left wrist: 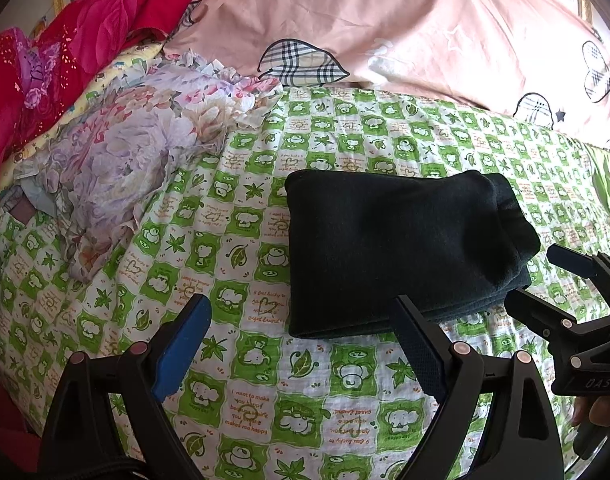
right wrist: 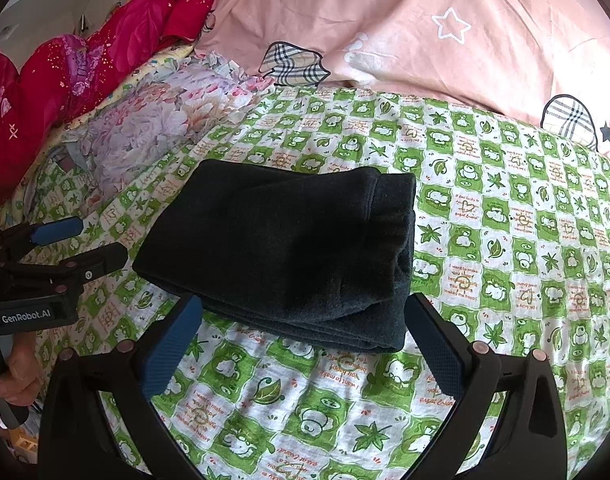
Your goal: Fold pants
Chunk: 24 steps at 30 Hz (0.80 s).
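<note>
1. Left gripper (left wrist: pixel 301 344) – spread wide, holding nothing, just short of the pants.
2. Pants (right wrist: pixel 281 252) – folded dark fleece bundle on the green checked bedsheet (right wrist: pixel 505 240); likely soft, light, floppy; best pinched at the layered near edge.
3. Right gripper (right wrist: pixel 305 340) – also spread, empty.

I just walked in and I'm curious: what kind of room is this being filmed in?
Most likely a bedroom, on a bed. A green checked sheet covers the surface, a pink duvet and floral bedding are heaped behind, and folded dark pants lie on top.
</note>
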Each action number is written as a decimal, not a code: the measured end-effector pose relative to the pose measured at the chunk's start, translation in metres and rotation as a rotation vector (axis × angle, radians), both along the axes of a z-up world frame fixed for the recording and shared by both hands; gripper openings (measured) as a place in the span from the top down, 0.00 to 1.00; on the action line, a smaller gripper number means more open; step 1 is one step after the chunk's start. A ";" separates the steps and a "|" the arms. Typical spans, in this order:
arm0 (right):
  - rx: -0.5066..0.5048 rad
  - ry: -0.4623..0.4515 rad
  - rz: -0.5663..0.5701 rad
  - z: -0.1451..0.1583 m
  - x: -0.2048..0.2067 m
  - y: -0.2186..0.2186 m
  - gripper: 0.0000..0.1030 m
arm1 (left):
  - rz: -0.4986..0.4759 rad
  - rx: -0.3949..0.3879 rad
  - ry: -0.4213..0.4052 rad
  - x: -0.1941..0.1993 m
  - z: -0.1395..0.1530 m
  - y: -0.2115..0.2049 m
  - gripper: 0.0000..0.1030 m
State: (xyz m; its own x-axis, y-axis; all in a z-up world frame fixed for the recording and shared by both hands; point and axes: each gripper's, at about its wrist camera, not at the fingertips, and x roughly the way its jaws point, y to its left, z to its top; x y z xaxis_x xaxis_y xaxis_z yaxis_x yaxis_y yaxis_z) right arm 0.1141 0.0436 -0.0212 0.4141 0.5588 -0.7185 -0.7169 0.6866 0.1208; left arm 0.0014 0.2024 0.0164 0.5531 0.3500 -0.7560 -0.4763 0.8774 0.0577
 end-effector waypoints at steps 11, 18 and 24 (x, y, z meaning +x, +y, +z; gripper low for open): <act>0.015 -0.011 0.000 0.008 0.002 0.001 0.02 | 0.004 0.002 -0.007 -0.001 0.000 0.000 0.11; 0.030 -0.018 -0.002 0.014 0.000 0.000 0.02 | -0.002 0.008 -0.008 0.000 0.004 0.000 0.11; 0.036 -0.019 -0.010 0.016 0.002 -0.003 0.02 | -0.007 0.012 -0.009 0.002 0.006 -0.001 0.11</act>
State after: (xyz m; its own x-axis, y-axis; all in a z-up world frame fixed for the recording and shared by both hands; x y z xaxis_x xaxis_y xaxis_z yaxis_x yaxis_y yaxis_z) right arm 0.1160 0.0401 -0.0049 0.4331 0.5801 -0.6899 -0.7128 0.6889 0.1317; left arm 0.0036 0.2011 0.0224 0.5625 0.3551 -0.7467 -0.4705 0.8801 0.0641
